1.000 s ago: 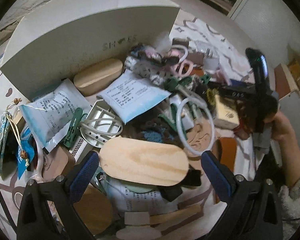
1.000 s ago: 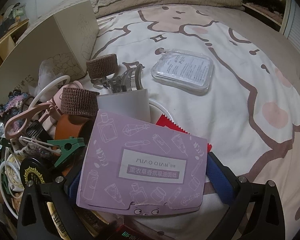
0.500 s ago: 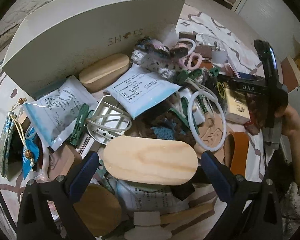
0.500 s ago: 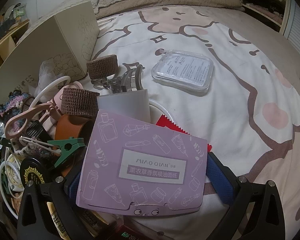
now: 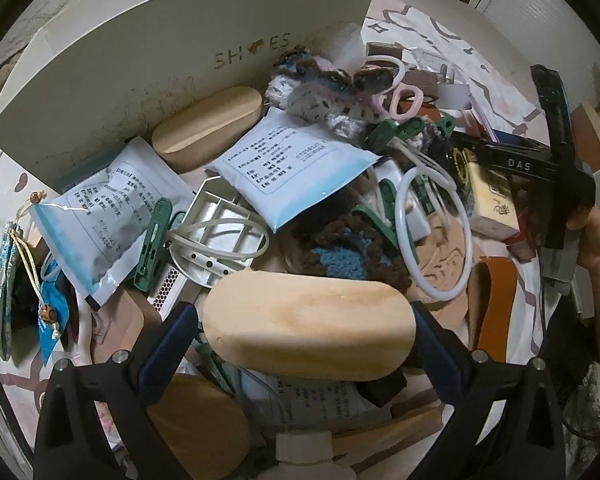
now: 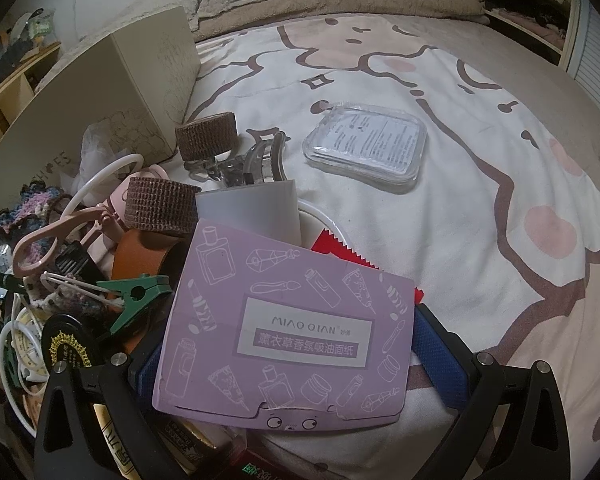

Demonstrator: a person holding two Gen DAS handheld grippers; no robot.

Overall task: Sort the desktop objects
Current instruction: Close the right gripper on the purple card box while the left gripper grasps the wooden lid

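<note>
Left tongs [image 5: 306, 344] gripping oval wooden block [image 5: 309, 325] by its two ends, blue pads touching both, block lifted above the pile, tilted slightly. Right tongs [image 6: 286, 356] gripping purple box [image 6: 288, 322] of blotting paper by its side edges, label facing up, box just over the right edge of the clutter.

Under the left tongs: printed paper packet [image 5: 320, 400], round wooden piece [image 5: 204, 432], white bottle cap [image 5: 304, 446] at bottom edge. Just beyond the block: brown-and-blue crochet piece [image 5: 340, 252], white ring [image 5: 432, 232], white plastic tray [image 5: 220, 224] with a cable tie loop on it, green clothespin [image 5: 154, 244]. Further out: two white-blue sachets, one at left [image 5: 100, 228], one in the middle [image 5: 292, 168]; second wooden oval [image 5: 208, 128] against the shoe box [image 5: 160, 48], which stands at the back of the pile. Right side of left view: a hand [image 5: 592, 236] holding the other gripper's black handle.

Right view, beyond the purple box: grey card [image 6: 252, 208], red zigzag-edged piece [image 6: 336, 246], two brown bandage rolls, near one [image 6: 160, 208], far one [image 6: 208, 136], clear hair claw [image 6: 252, 160]. Left of it: green clip [image 6: 136, 296], pink scissors-like loops [image 6: 48, 240], black round lid with gold print [image 6: 66, 348]. Clear plastic case [image 6: 366, 148] lies alone on the bed sheet [image 6: 500, 240], well apart from the pile.
</note>
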